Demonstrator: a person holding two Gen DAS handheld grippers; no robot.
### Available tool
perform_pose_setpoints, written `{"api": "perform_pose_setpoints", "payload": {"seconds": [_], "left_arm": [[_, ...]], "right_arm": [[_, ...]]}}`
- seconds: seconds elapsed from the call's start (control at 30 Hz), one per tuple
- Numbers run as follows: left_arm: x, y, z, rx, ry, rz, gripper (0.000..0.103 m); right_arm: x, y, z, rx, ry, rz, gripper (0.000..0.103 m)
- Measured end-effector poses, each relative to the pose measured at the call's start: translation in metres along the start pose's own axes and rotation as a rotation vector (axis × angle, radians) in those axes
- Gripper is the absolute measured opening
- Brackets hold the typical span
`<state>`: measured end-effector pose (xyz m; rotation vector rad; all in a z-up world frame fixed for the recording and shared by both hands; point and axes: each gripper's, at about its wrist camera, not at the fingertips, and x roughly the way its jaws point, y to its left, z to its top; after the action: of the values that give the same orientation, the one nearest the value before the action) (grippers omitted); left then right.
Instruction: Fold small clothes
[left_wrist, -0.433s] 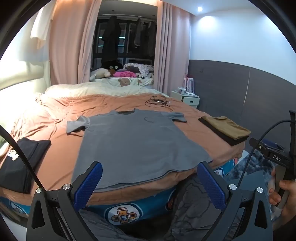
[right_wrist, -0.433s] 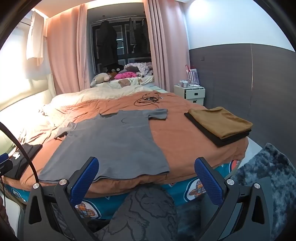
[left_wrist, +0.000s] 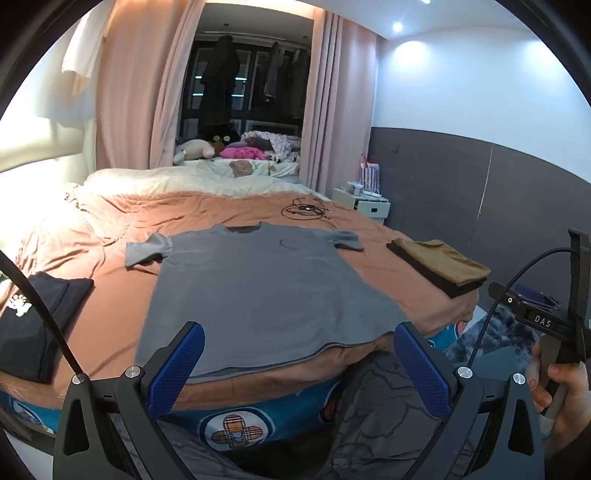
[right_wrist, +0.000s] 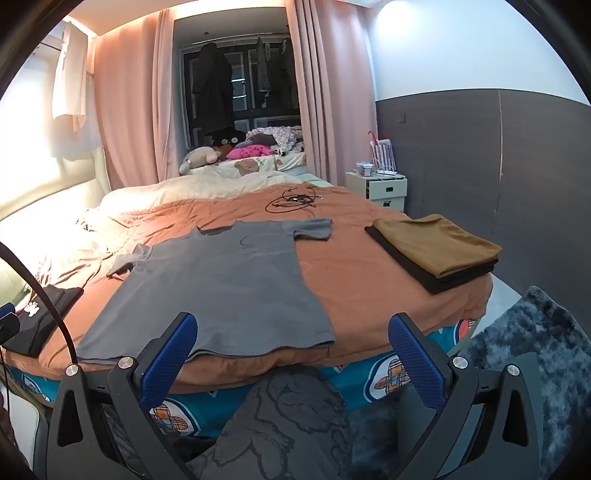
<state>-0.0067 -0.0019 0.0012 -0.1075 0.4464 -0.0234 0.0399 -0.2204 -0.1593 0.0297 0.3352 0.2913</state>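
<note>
A grey T-shirt (left_wrist: 258, 291) lies spread flat, face up, on the orange bedspread, hem at the near bed edge; it also shows in the right wrist view (right_wrist: 221, 284). My left gripper (left_wrist: 299, 350) is open and empty, held just before the hem. My right gripper (right_wrist: 291, 343) is open and empty, near the hem's right corner. The right gripper's body and the hand that holds it show at the right edge of the left wrist view (left_wrist: 546, 325).
A folded brown-on-black stack (right_wrist: 436, 251) sits on the bed's right corner. A folded black garment (left_wrist: 33, 325) lies at the left. Black cables (left_wrist: 303, 211) lie beyond the shirt. A white nightstand (right_wrist: 384, 188) and a dark shaggy rug (right_wrist: 535, 350) are at the right.
Both grippers have moved slightly closer to the bed edge; the shirt has not moved.
</note>
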Motion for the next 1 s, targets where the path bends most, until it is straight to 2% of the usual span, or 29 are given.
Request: {"api": "perform_pose_setpoints", "payload": {"seconds": [1.0], "left_arm": [[-0.009,-0.004,0.001,0.016,-0.021,0.016,0.103]], "right_arm": [[-0.002,0.0,-0.001,-0.013,-0.004,-0.006,0.103]]}}
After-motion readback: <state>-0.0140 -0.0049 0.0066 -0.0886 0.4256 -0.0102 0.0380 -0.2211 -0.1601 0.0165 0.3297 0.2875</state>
